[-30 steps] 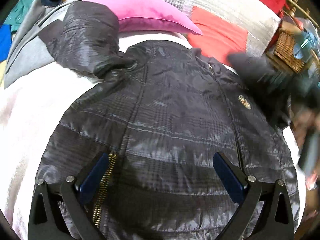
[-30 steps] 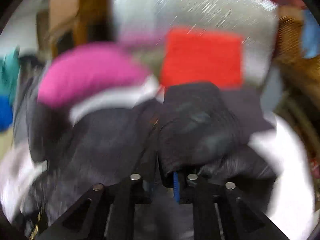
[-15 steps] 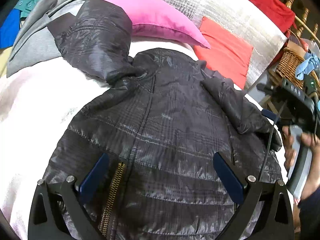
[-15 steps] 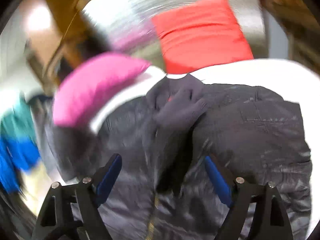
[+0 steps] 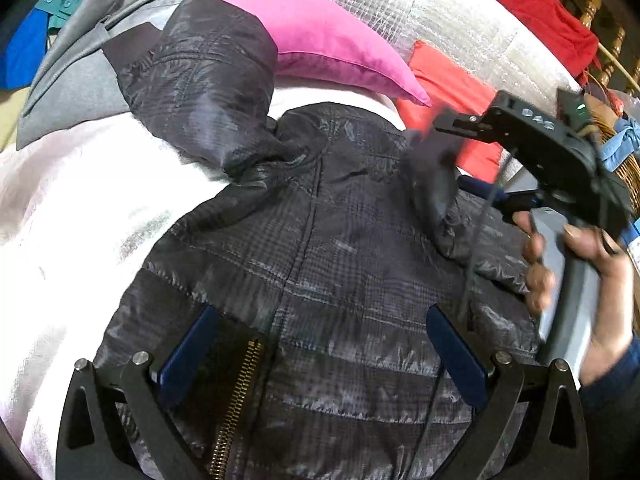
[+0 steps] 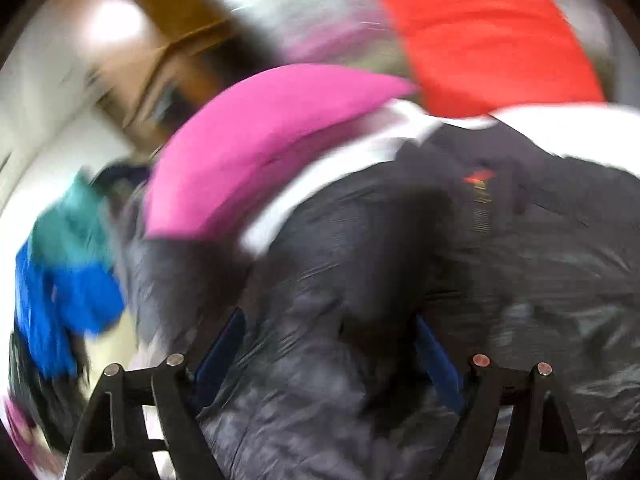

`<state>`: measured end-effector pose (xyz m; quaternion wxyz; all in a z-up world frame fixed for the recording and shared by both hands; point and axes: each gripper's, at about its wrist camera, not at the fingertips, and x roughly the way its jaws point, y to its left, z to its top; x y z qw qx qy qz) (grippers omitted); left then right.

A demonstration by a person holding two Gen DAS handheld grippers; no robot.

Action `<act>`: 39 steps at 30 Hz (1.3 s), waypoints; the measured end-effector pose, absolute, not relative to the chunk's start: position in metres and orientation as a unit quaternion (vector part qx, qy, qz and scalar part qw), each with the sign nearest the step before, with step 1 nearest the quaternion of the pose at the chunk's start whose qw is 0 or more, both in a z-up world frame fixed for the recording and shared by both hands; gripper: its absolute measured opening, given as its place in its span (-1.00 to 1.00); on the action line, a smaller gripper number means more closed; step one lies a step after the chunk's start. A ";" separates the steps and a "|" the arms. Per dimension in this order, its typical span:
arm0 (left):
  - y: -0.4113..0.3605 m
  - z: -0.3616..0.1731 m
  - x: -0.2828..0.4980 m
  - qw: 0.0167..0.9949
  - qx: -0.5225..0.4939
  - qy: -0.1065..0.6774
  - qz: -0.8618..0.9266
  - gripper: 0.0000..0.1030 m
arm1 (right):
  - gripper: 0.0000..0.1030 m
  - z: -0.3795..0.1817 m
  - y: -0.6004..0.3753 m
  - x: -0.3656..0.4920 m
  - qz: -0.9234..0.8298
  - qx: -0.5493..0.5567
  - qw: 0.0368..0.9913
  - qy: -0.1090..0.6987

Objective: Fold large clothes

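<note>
Jacket (image 5: pixel 340 264) beneath both spread jaws, pink cushion (image 5: pixel 320 40) and red cushion (image 5: pixel 448 92) beyond.

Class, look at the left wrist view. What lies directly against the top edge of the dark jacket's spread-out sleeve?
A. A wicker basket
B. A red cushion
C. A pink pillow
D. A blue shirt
C: the pink pillow sits right behind the raised sleeve of the dark jacket, its edge meeting the sleeve's top.
</note>
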<state>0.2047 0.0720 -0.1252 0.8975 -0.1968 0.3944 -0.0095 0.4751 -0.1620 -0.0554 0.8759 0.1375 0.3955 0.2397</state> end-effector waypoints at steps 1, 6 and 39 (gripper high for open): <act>0.072 -0.125 0.204 0.898 -0.197 0.394 -0.008 1.00 | 0.69 -0.054 -0.163 0.466 0.237 0.124 0.879 0.394; 0.070 -0.122 0.202 0.900 -0.191 0.391 -0.004 1.00 | 0.69 -0.061 -0.210 0.430 0.197 0.126 0.888 0.397; 0.075 -0.113 0.347 0.873 -0.233 0.426 0.042 -0.80 | -0.63 -0.111 -0.398 0.325 0.061 0.364 0.844 0.389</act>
